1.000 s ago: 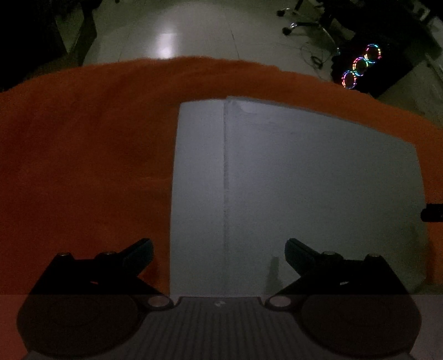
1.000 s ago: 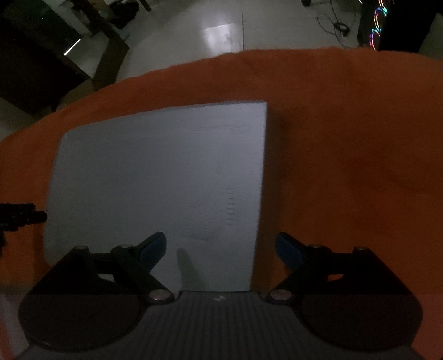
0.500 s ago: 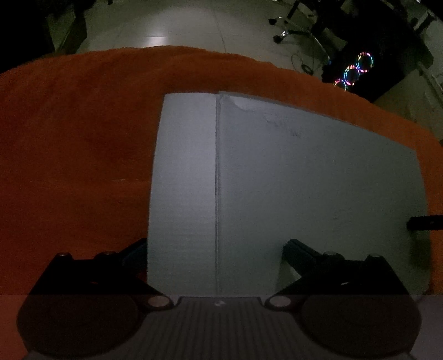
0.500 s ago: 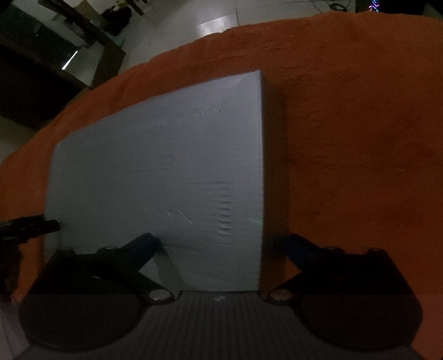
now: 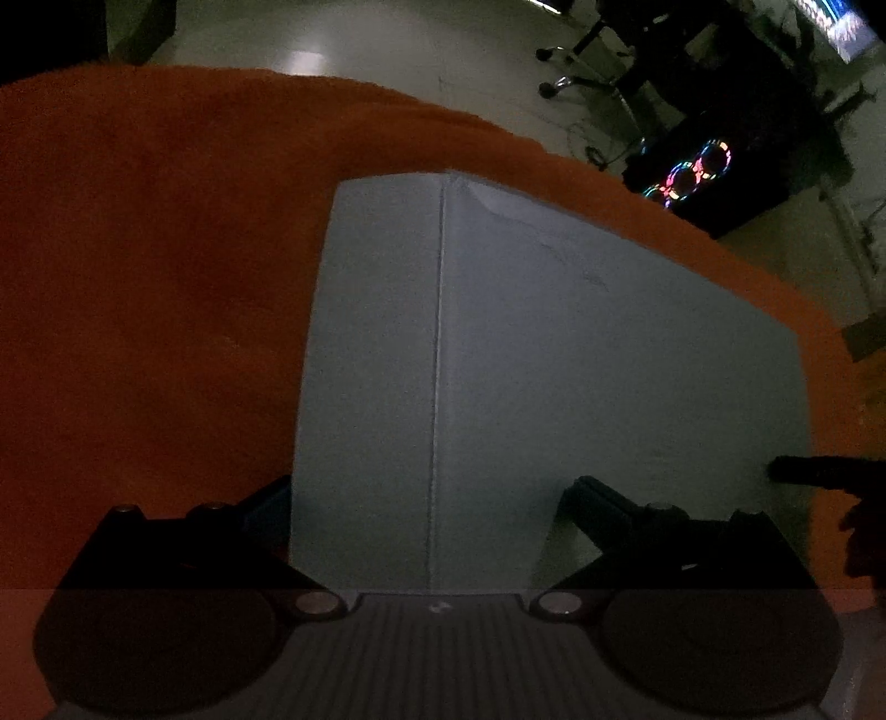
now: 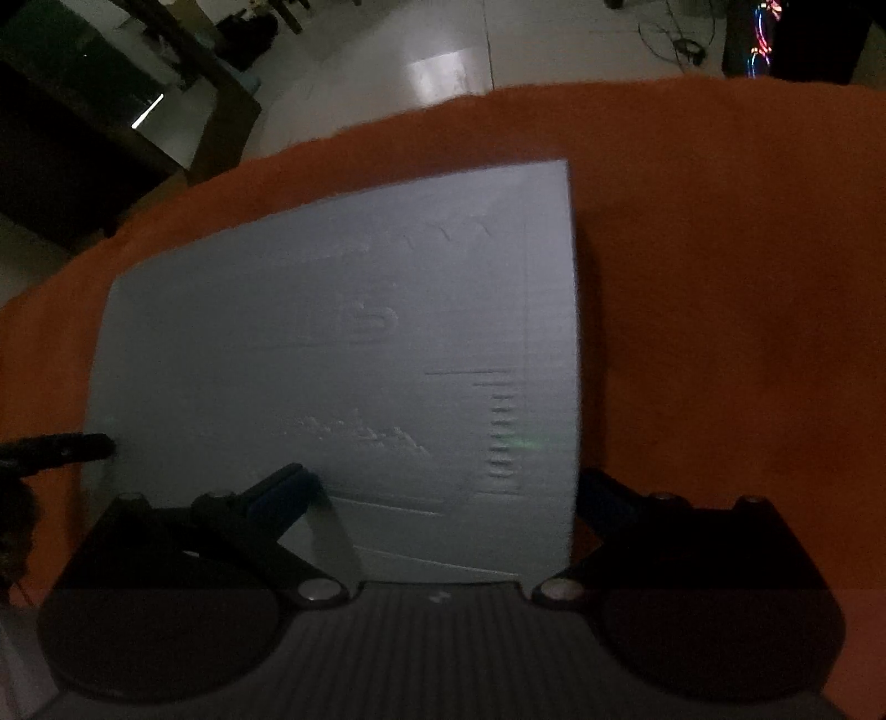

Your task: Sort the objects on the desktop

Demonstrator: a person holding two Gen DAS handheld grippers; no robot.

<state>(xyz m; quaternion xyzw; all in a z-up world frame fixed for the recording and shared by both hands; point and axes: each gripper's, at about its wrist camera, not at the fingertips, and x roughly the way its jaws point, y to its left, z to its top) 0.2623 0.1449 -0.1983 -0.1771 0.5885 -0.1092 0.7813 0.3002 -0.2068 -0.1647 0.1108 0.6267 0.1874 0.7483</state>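
Observation:
A flat grey cardboard box point(image 5: 554, 376) lies on an orange cloth point(image 5: 138, 304); the light is dim. My left gripper point(image 5: 429, 498) is open and straddles the box's left near corner, one finger outside its left side, the other over its top. In the right wrist view the same box point(image 6: 332, 360) fills the middle. My right gripper point(image 6: 443, 487) is open and straddles its right near corner, left finger over the top, right finger outside the right side. Each view shows the other gripper's dark fingertip at the box's far side.
The orange cloth point(image 6: 720, 304) covers the table around the box. Beyond the table's far edge are a pale tiled floor point(image 5: 360, 44), a computer case with coloured fan lights point(image 5: 698, 171), an office chair base point(image 5: 581, 77) and dark furniture point(image 6: 83, 138).
Both grippers have moved forward and down onto the box's near corners. The box now fills more of both views and sits between each gripper's fingers.

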